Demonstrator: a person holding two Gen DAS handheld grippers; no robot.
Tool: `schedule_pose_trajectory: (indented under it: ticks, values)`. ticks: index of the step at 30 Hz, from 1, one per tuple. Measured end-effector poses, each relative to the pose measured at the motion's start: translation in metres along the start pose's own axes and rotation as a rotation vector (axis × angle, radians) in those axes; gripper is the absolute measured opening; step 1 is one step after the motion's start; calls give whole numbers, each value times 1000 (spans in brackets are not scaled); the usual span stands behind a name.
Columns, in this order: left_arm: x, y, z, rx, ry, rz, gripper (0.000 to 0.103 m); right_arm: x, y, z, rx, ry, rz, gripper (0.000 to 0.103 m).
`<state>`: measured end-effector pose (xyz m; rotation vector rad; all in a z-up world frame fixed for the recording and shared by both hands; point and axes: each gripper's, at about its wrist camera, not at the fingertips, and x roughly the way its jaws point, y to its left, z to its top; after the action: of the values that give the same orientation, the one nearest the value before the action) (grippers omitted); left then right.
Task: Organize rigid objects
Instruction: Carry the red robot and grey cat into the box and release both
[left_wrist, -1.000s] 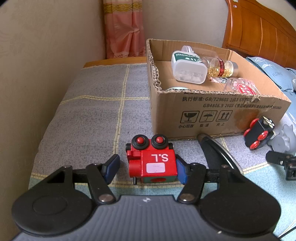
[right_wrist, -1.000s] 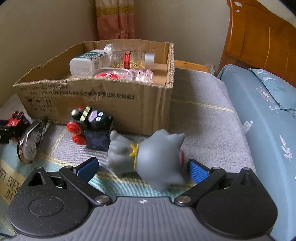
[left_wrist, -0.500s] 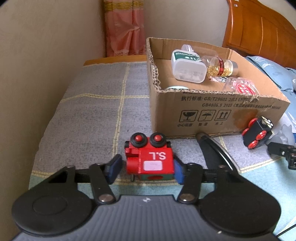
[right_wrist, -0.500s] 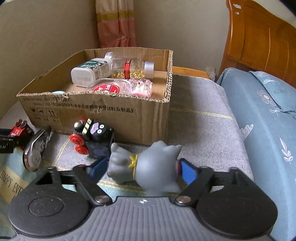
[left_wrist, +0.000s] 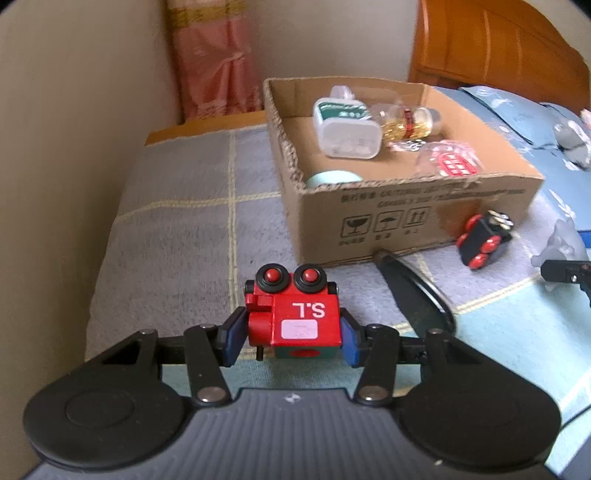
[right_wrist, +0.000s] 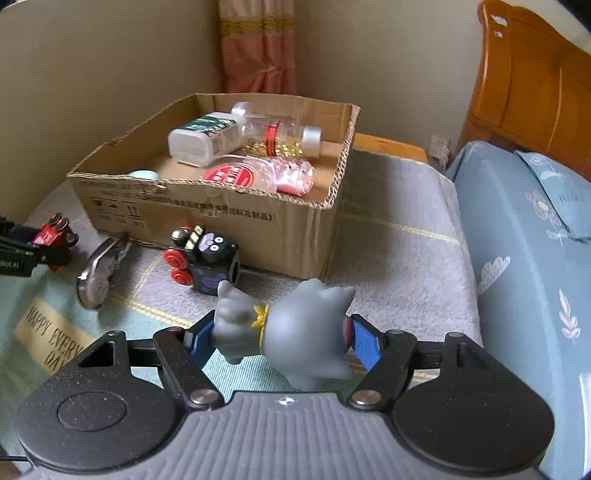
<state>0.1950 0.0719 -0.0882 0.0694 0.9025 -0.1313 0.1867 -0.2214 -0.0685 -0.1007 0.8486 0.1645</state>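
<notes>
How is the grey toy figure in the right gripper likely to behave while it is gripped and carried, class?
The grey toy figure looks moulded and stiff, so it probably won't flop. Its rounded, smooth body may slip or twist between the right gripper pads. Its thin ears and spikes could snag the cardboard box rim.

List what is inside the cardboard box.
In the cardboard box lie a white bottle with a green label, a clear bottle of gold beads, a clear red-labelled packet and a pale round lid. The near wall hides the floor beneath.

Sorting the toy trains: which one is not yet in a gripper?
The black train with red wheels, lying free beside the cardboard box; the red train sits in the left gripper.
</notes>
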Motion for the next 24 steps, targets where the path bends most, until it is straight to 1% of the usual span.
schedule_pose_trajectory:
  ticks: [3,7,13,18,20,24]
  values:
    - [-14,-3,5,33,-4,-27,50,-12,0,4,-35,1,16,78]
    - [-35,-10,17,84,-30,-64,50,-30,0,15,-63,-19,42,78]
    - [-58,-27,52,141,-103,-123,50,-50,2,38,-103,-78,68,78]
    - [-51,-45,86,181,-144,-153,50,-56,4,58,-124,-119,64,78]
    - [-44,-49,100,185,-146,-160,50,-57,3,67,-125,-135,64,78]
    - [-22,-55,119,199,-130,-141,50,-55,3,82,-134,-155,56,78]
